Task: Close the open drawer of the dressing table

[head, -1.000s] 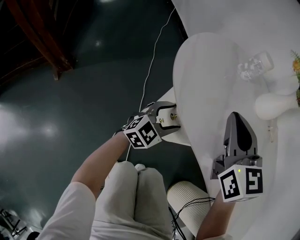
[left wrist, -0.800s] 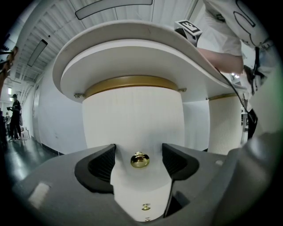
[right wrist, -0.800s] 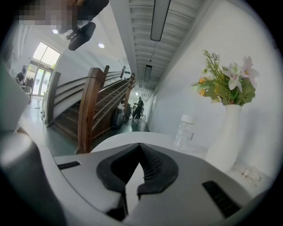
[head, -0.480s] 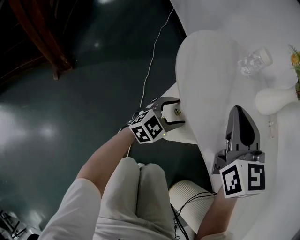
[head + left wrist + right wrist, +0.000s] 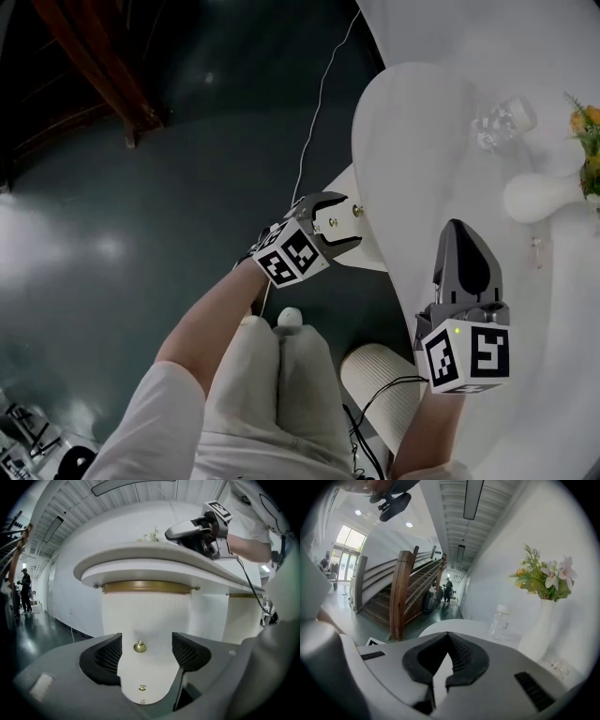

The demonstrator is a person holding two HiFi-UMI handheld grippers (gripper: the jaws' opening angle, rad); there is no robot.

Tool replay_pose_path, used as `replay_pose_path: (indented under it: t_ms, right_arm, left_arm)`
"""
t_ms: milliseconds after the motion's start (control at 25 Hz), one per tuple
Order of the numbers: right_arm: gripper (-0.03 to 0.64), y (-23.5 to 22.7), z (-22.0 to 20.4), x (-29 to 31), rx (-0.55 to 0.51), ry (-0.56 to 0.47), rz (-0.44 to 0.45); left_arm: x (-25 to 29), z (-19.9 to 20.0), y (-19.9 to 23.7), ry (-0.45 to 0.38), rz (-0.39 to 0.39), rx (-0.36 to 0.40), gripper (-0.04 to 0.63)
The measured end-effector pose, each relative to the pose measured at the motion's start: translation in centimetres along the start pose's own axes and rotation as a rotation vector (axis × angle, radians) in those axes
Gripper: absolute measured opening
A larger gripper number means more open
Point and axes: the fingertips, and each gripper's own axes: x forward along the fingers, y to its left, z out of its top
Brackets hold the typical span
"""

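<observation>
The white dressing table (image 5: pixel 412 141) fills the right of the head view. Its drawer front (image 5: pixel 370 251) juts out from under the top, with a small brass knob (image 5: pixel 357 212). My left gripper (image 5: pixel 351 221) is open, one jaw on each side of that knob. In the left gripper view the knob (image 5: pixel 139 646) sits between the open left gripper (image 5: pixel 146 643) jaws, untouched, on the ribbed drawer front (image 5: pixel 145 620). My right gripper (image 5: pixel 460 232) is shut and empty above the table top; the right gripper (image 5: pixel 449 637) view shows its jaws pressed together.
On the table top stand a clear bottle (image 5: pixel 502 120) and a white vase (image 5: pixel 534 195) with flowers (image 5: pixel 586 141). A ribbed white stool (image 5: pixel 380 384) sits below the table edge. A white cable (image 5: pixel 314 112) runs over the dark floor. Wooden stairs (image 5: pixel 103 70) are at the far left.
The left gripper has stayed around the knob and shifted slightly toward the table. The right gripper has hardly moved. The head view has drifted a little.
</observation>
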Motion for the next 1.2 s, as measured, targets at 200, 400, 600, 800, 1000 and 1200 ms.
replay_pose_path:
  t_ms: [200, 400, 600, 800, 1000, 1200]
  right_arm:
    - [-0.005, -0.1, 1.8, -1.3, 0.039, 0.033, 0.021]
    - [-0.005, 0.0, 4.3, -2.5, 0.066, 0.062, 0.042]
    - [-0.005, 0.0, 6.8, -3.6, 0.056, 0.071, 0.067]
    - [-0.005, -0.9, 8.8, -4.8, 0.052, 0.067, 0.077]
    - [-0.005, -0.8, 11.2, -6.1, 0.068, 0.058, 0.095]
    - [-0.005, -1.5, 12.7, -7.5, 0.079, 0.046, 0.088]
  left_arm:
    - [-3.1, 1.7, -0.5, 0.034, 0.035, -0.079, 0.341]
    - [-6.5, 4.7, -0.2, 0.062, 0.077, -0.121, 0.34]
    - [-9.8, 7.8, 0.9, 0.057, 0.148, -0.192, 0.339]
    - [-11.6, 11.8, 0.8, 0.051, 0.166, -0.16, 0.34]
    - [-14.0, 16.1, 0.6, 0.028, 0.187, -0.129, 0.339]
    - [-15.6, 20.0, 0.6, -0.009, 0.204, -0.124, 0.339]
